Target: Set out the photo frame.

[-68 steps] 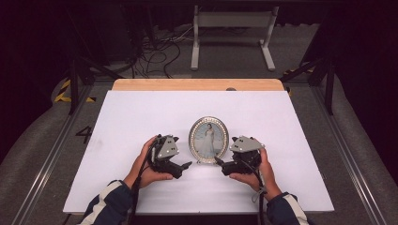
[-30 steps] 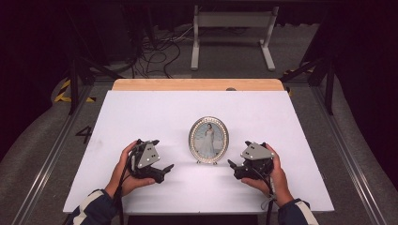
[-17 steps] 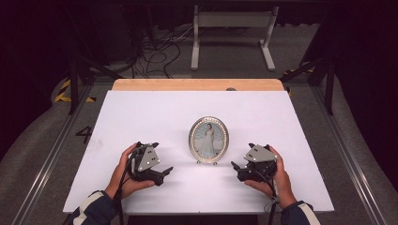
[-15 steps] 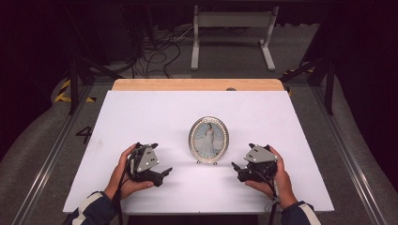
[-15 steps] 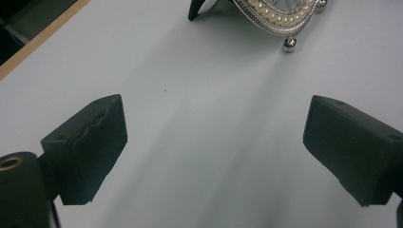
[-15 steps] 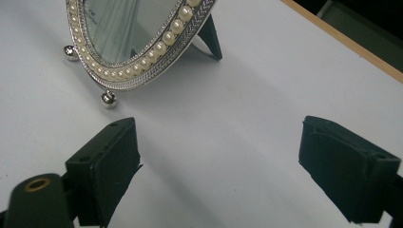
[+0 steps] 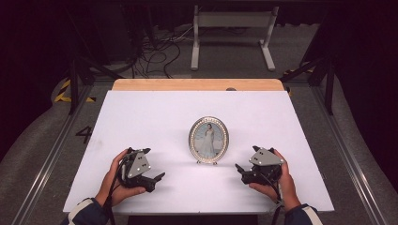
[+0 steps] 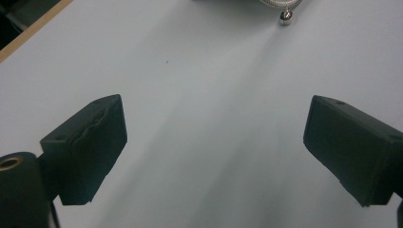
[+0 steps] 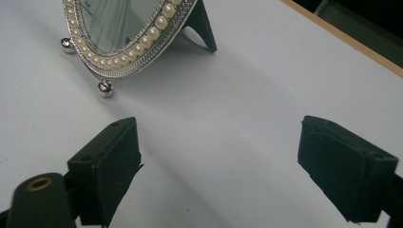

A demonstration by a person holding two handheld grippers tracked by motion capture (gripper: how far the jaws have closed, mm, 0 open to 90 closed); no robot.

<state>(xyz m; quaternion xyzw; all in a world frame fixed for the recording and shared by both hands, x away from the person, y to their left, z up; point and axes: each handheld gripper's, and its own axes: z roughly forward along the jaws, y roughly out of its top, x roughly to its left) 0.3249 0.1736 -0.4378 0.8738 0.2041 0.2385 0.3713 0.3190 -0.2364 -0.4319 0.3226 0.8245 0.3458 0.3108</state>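
An oval picture frame (image 7: 208,139) with a pearl-beaded silver rim stands upright on small ball feet in the middle of the white table (image 7: 155,117). In the right gripper view the picture frame (image 9: 123,33) fills the upper left, its black back stand visible behind it. My left gripper (image 7: 152,180) rests low at the front left, open and holding nothing, well apart from the frame. My right gripper (image 7: 240,169) sits at the front right, also open and holding nothing. One ball foot (image 8: 285,17) shows at the top of the left gripper view.
The table's wooden far edge (image 7: 197,84) runs along the back. Beyond it are cables (image 7: 159,51) and a white metal stand (image 7: 232,33) on the floor. Metal rails flank the table on both sides.
Both grippers have drawn back from the frame's sides toward the table's front corners, jaws open. The frame stays standing where it was.
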